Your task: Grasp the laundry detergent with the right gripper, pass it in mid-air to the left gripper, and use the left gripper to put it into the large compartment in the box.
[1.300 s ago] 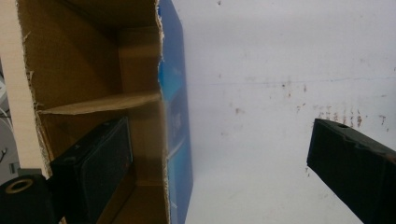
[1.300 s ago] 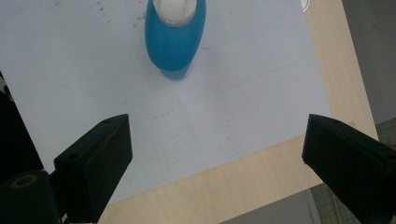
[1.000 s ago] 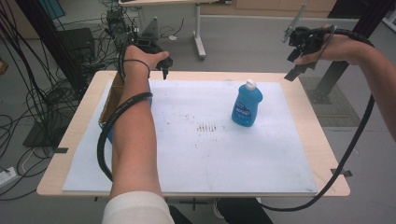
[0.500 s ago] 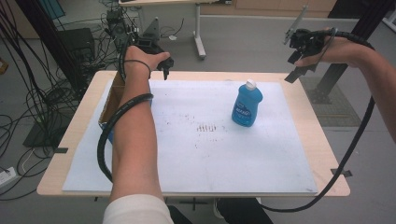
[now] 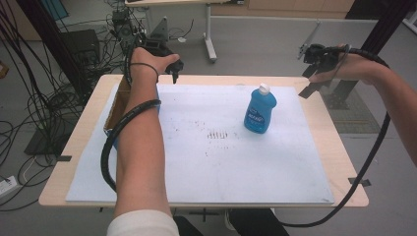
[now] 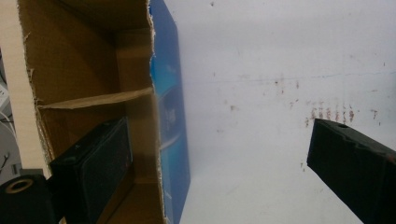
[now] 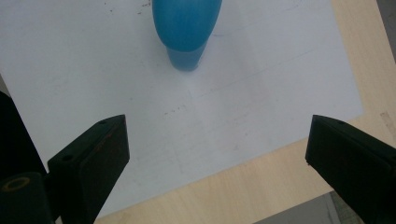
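A blue dish-soap bottle [image 5: 259, 110] with a white cap stands upright right of centre on the white sheet [image 5: 216, 157]. In the right gripper view the bottle [image 7: 187, 23] lies ahead, well beyond the jaws. My right gripper [image 5: 310, 73] hovers open above the table's back right corner; in its own view it [image 7: 217, 158] holds nothing. My left gripper [image 5: 173, 69] is open at the back left, over the sheet's far edge. In its own view the left gripper [image 6: 219, 172] straddles the blue wall of an open cardboard box [image 6: 93, 70], one jaw inside it.
The cardboard box [image 5: 114, 105] with blue outer sides sits at the table's left edge, partly under the left forearm [image 5: 140, 147]. Each gripper trails a black cable. Cables and equipment crowd the floor at the left, and another table's leg [image 5: 210, 34] stands behind.
The right gripper has drifted slightly down and toward the table. The left arm, the box and the bottle have stayed where they were.
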Motion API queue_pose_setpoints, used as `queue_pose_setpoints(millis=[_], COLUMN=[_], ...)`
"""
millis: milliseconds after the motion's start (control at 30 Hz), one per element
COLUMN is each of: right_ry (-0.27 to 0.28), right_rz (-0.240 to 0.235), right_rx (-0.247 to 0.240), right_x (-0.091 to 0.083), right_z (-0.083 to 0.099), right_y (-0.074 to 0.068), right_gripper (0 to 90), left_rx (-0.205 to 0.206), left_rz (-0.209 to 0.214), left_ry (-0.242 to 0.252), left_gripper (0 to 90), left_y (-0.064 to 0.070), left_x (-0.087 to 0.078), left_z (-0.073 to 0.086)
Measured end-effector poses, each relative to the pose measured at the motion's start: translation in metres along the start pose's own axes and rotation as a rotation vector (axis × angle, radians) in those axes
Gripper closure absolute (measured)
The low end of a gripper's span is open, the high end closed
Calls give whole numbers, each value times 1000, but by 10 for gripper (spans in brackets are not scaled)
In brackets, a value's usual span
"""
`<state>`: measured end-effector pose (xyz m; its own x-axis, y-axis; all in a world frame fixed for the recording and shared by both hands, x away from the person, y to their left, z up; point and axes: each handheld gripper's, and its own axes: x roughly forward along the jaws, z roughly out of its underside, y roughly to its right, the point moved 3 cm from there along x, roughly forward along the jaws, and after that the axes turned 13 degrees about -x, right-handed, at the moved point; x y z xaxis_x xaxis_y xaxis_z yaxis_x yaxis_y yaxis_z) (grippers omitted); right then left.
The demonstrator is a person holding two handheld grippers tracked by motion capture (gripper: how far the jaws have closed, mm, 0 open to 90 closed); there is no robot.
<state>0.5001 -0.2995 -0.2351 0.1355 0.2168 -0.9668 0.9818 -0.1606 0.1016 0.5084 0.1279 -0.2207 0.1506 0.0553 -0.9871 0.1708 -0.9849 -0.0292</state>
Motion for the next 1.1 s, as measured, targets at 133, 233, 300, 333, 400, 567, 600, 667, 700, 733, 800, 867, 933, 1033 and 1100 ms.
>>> queue_pose_setpoints(millis=[133, 233, 300, 333, 400, 567, 600, 667, 700, 733, 800, 867, 933, 1033, 1100], right_ry=[13, 22, 24, 28, 33, 45, 45, 57, 62, 65, 69, 77, 82, 92, 97], right_rz=[4, 1, 2, 3, 2, 0, 0, 0, -2, -2, -3, -6, -5, -2, -1], right_rx=[9, 19, 18, 24, 28, 37, 37, 44, 49, 50, 57, 66, 72, 84, 89], right_x=[6, 12, 13, 18, 23, 37, 37, 44, 46, 49, 54, 59, 61, 70, 73], right_z=[4, 7, 7, 9, 10, 15, 15, 17, 17, 18, 20, 22, 23, 26, 26], right_y=[-1, -2, -2, -3, -4, -9, -9, -12, -13, -14, -16, -18, -19, -22, -23], right_gripper=[55, 55, 53, 49, 48, 46, 46, 45, 44, 45, 44, 45, 44, 44, 44], left_rx=[2, 4, 5, 5, 8, 16, 16, 16, 16, 16, 17, 19, 20, 24, 24], left_rz=[-1, -1, -2, -3, -4, -3, -3, -3, -4, -5, -6, -6, -6, -4, -2], left_ry=[1, 2, 1, 1, 2, 3, 3, 4, 3, 3, 1, 1, 0, 1, 0], left_gripper=[70, 70, 71, 70, 70, 70, 70, 70, 70, 71, 70, 70, 71, 70, 70], left_y=[2, 3, 4, 4, 6, 9, 9, 9, 9, 9, 9, 9, 10, 10, 10], left_x=[0, 0, 0, 0, -1, -1, -1, 0, 0, 0, 1, 1, 1, 1, 1], left_z=[0, 0, 0, 0, 0, 1, 1, 1, 1, 1, 0, 0, 0, 1, 2])
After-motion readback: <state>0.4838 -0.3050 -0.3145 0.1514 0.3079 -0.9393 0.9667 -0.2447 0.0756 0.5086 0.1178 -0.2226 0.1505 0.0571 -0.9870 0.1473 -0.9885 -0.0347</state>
